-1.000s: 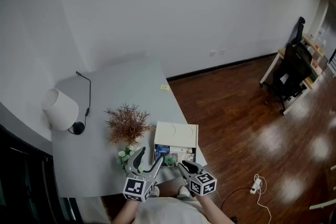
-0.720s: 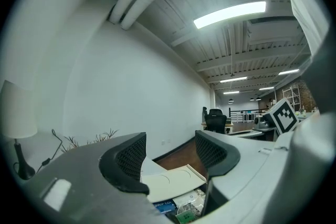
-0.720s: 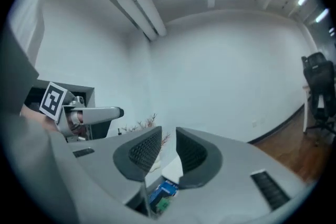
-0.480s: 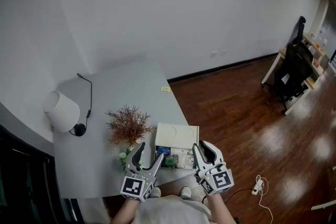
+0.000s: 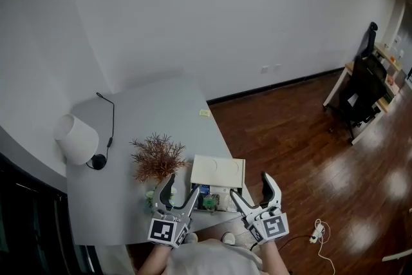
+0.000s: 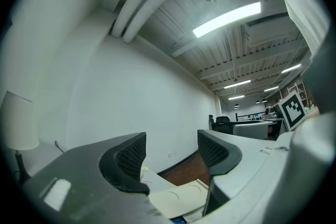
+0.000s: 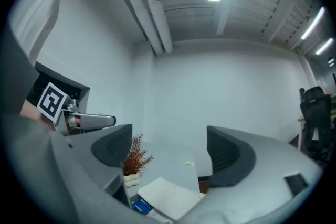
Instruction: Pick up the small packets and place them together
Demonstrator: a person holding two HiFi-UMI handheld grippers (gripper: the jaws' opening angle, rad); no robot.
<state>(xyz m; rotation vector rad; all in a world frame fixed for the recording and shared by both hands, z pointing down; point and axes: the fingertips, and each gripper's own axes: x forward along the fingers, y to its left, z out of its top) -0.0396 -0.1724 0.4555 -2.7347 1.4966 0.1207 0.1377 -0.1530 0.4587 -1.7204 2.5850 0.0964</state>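
At lower centre of the head view, the small packets (image 5: 206, 194), blue and green, lie crowded in a white open cardboard box (image 5: 219, 170) on the grey tabletop (image 5: 148, 113). The left gripper (image 5: 182, 185) has its jaws apart and empty. The right gripper (image 5: 251, 185) has just been opening its jaws, with nothing between them. A hasty dip could pinch two packets at once, snag the box rim, or knock the dried brown plant (image 5: 158, 158) just left of it.

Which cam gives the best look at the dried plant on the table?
Head view. The plant shows whole from above with nothing in front of it, just left of the box. The right gripper view shows it small and side-on in its white pot. The left gripper view gives no clear sight of it.
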